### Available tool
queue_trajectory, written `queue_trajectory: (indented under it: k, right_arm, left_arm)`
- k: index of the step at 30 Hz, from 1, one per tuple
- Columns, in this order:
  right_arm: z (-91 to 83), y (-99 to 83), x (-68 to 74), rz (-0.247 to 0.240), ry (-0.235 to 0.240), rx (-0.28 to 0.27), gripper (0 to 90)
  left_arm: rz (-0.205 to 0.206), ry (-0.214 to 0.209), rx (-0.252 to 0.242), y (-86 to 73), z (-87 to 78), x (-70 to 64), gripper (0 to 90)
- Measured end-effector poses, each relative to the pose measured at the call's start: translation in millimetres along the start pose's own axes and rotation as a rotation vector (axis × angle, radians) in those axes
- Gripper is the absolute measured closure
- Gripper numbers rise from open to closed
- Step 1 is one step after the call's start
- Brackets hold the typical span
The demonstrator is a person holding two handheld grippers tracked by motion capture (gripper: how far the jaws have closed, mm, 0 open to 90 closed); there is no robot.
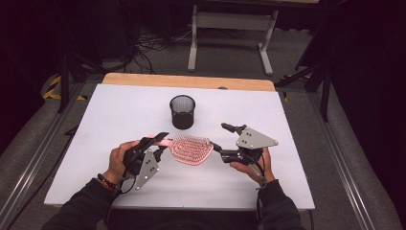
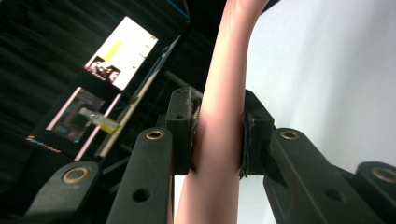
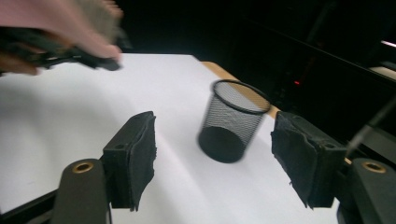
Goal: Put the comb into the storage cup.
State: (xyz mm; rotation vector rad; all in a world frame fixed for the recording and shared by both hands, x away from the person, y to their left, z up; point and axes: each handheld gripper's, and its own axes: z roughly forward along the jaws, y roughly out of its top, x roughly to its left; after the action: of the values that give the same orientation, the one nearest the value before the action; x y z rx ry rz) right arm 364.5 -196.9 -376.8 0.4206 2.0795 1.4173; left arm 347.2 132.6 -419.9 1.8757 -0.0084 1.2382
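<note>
The left gripper is clenched on the handle of a pink hairbrush, held just above the white table. The right gripper hangs released. The mesh cup stands empty; placing the brush there, if intended, is not yet done.

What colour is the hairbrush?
Pink hairbrush; best in the high view.

Pink hairbrush handle running off top and bottom edges beside the left gripper pads. Brush head blurring at upper-left corner, above mesh cup, itself smearing.
</note>
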Motion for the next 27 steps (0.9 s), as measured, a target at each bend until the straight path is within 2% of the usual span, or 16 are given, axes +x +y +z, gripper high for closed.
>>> queue_trajectory:
  k: [1, 2, 3, 5, 7, 8, 9, 11, 12, 18, 19, 22, 23, 25, 26, 27]
  right_arm:
    - [0.9, 2.3, 5.2, -0.025, 0.02, -0.005, 31.6]
    - [1.7, 4.3, 9.1, -0.038, 0.034, -0.011, 31.6]
    - [3.3, 7.9, 15.3, -0.05, 0.047, -0.021, 30.7]
    - [3.8, 9.8, 18.3, -0.056, 0.057, -0.03, 30.7]
    - [4.9, 14.1, 24.8, -0.061, 0.076, -0.046, 30.1]
    - [4.4, 15.1, 25.7, -0.059, 0.086, -0.054, 30.1]
    - [4.1, 15.8, 26.3, -0.054, 0.096, -0.062, 29.9]
    - [3.3, 17.1, 27.2, -0.056, 0.101, -0.069, 29.7]
    - [2.6, 18.0, 27.6, -0.058, 0.104, -0.074, 29.7]
    - [0.4, 18.6, 26.7, -0.039, 0.142, -0.099, 30.1]
    - [0.5, 18.5, 26.7, -0.034, 0.153, -0.1, 30.0]
    - [3.0, 19.4, 29.4, -0.04, 0.194, -0.107, 31.3]
    - [3.7, 19.4, 29.9, -0.038, 0.2, -0.108, 31.3]
    - [5.7, 18.9, 30.3, -0.026, 0.225, -0.112, 32.2]
    - [5.7, 18.9, 30.3, -0.026, 0.225, -0.112, 32.2]
    - [6.5, 18.7, 30.7, -0.022, 0.235, -0.115, 32.6]
  left_arm:
    - [-0.037, -0.019, -0.005, -1.7, 0.8, 0.8, 71.0]
    - [-0.053, -0.032, -0.011, -2.8, 1.2, 1.5, 71.0]
    - [-0.076, -0.062, -0.018, -4.9, 2.2, 3.4, 71.0]
    - [-0.088, -0.077, -0.023, -5.6, 2.4, 3.0, 71.0]
    - [-0.105, -0.126, -0.023, -5.0, 3.1, 1.8, 71.1]
    - [-0.106, -0.138, -0.022, -4.7, 3.9, 0.3, 71.0]
    - [-0.135, -0.184, -0.036, -4.9, 6.5, -1.8, 71.0]
    - [-0.147, -0.197, -0.038, -5.1, 7.6, -2.8, 71.0]
    - [-0.161, -0.218, -0.044, -5.4, 8.9, -3.4, 71.0]
    - [-0.257, -0.365, -0.064, -8.2, 14.2, -1.7, 71.1]
    - [-0.278, -0.4, -0.065, -9.2, 15.7, -1.7, 71.1]
    - [-0.309, -0.47, -0.059, -11.3, 20.0, -2.3, 71.1]
    - [-0.311, -0.481, -0.058, -11.7, 20.9, -2.2, 71.1]
    - [-0.34, -0.539, -0.054, -13.1, 23.9, -2.9, 71.1]
    - [-0.344, -0.55, -0.052, -13.6, 24.9, -3.2, 71.1]
    - [-0.362, -0.597, -0.054, -14.4, 26.7, -3.0, 71.1]
